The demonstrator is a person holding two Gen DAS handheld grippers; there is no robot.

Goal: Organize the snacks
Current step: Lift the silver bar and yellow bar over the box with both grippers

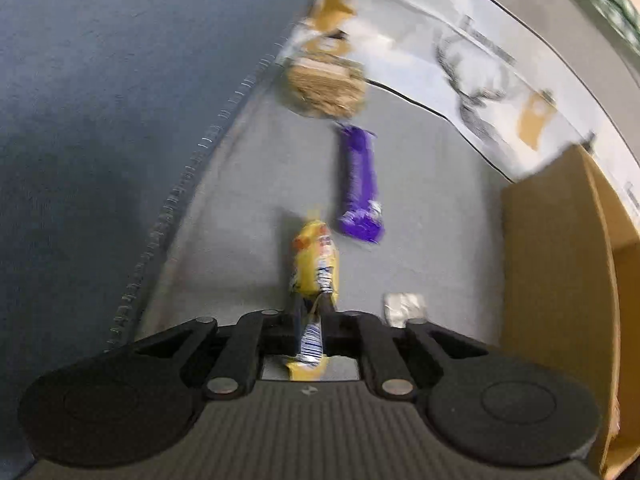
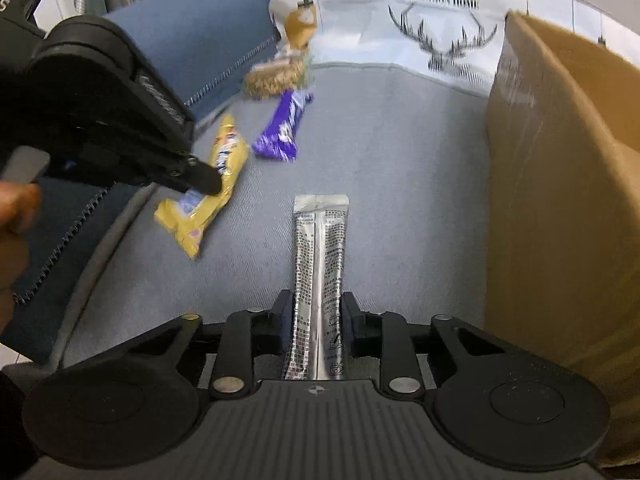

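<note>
A yellow snack packet (image 1: 316, 268) is being gripped between the closed fingers of the left gripper (image 1: 311, 304) above the grey sofa seat (image 2: 400, 184). A silver sachet (image 2: 320, 264) is being clamped by the right gripper (image 2: 316, 308), beside the cardboard box (image 2: 560, 200); a purple bar (image 2: 282, 126) is lying nearby.

Yellow snack packet (image 2: 204, 188), crinkled, lifted at a slant, left of silver stick sachet (image 2: 320, 276). Silver stick sachet long, printed, pointing away, beside cardboard box (image 2: 560, 200). Purple bar (image 2: 282, 126) flat, farther from box. Tan packet (image 2: 276, 74) farthest, blurred.
</note>
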